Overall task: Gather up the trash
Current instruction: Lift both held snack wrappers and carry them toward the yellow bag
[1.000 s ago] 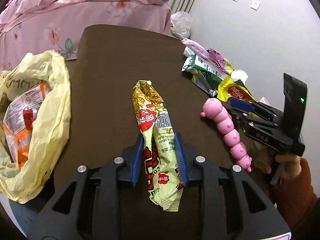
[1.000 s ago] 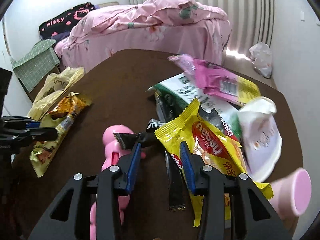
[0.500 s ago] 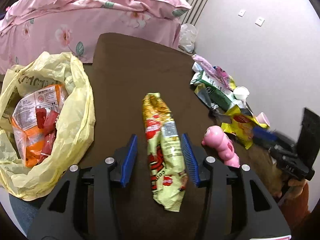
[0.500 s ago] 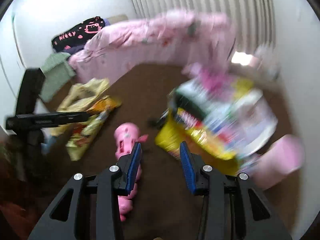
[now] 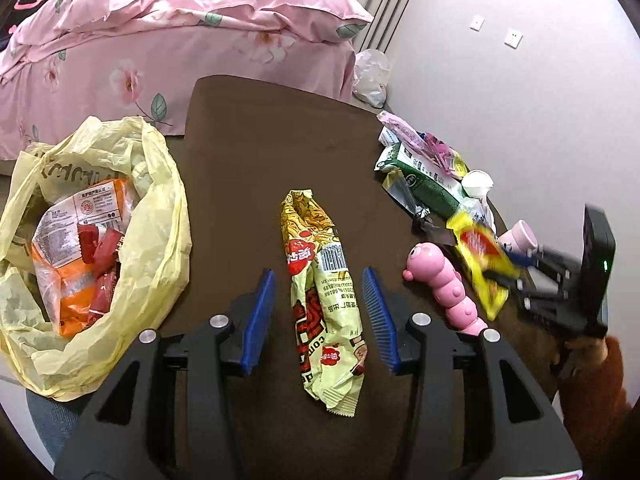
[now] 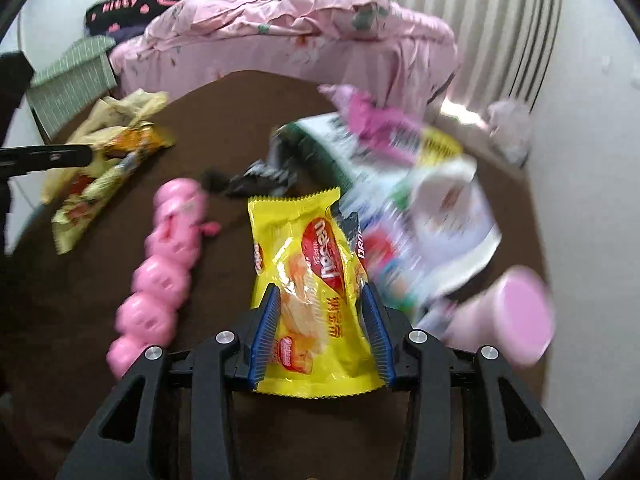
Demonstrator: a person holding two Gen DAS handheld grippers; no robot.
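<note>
Left wrist view: left tongs (image 5: pixel 320 312) stand open astride the noodle wrapper (image 5: pixel 324 312), which lies flat on the worktop (image 5: pixel 260 128), pads clear of it. Risk: closing low may scrape the worktop and push the thin film out. Yellow bag (image 5: pixel 160 216) beside it holds orange and red packets.

Right wrist view: right tongs (image 6: pixel 320 336) grip the yellow wafer packet (image 6: pixel 308 272), jaws easing apart; the slick packet may slip out before reaching the bag

On the desk (image 5: pixel 248 128): bag (image 5: pixel 160 184) at left holding wrappers, noodle packet (image 5: pixel 324 300) in the middle, caterpillar toy (image 5: pixel 444 280) right of it, litter pile (image 5: pixel 424 176) beyond.
</note>
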